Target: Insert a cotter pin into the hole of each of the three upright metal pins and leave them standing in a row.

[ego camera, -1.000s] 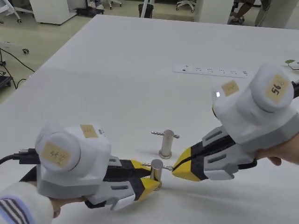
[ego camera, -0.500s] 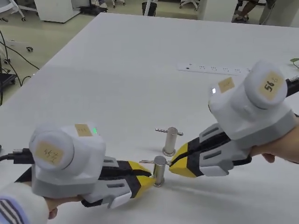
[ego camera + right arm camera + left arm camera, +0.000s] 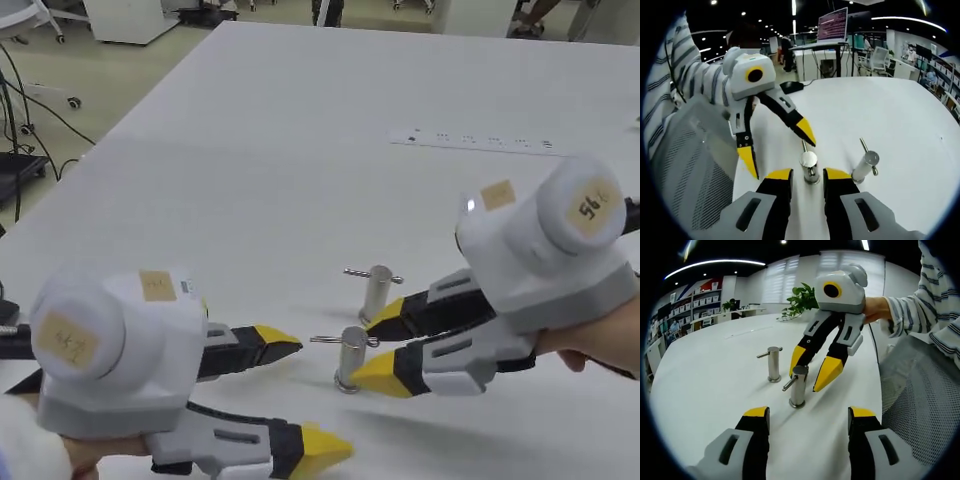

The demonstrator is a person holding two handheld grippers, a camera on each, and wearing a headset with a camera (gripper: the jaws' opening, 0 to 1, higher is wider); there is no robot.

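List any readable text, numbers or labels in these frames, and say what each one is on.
"596", last digit unsure: handwritten on the numbered sticker on top of the right gripper.
Scrawled sticker on top of the left gripper: handwriting too blurred to read.
Monitor screen text: too small to read.

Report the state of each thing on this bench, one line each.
Near metal pin: upright, cotter pin through it.
Far metal pin: upright, cotter pin through it.
Left gripper: open, holding nothing.
Right gripper: open, fingers beside near metal pin.
Power strip: lying flat.
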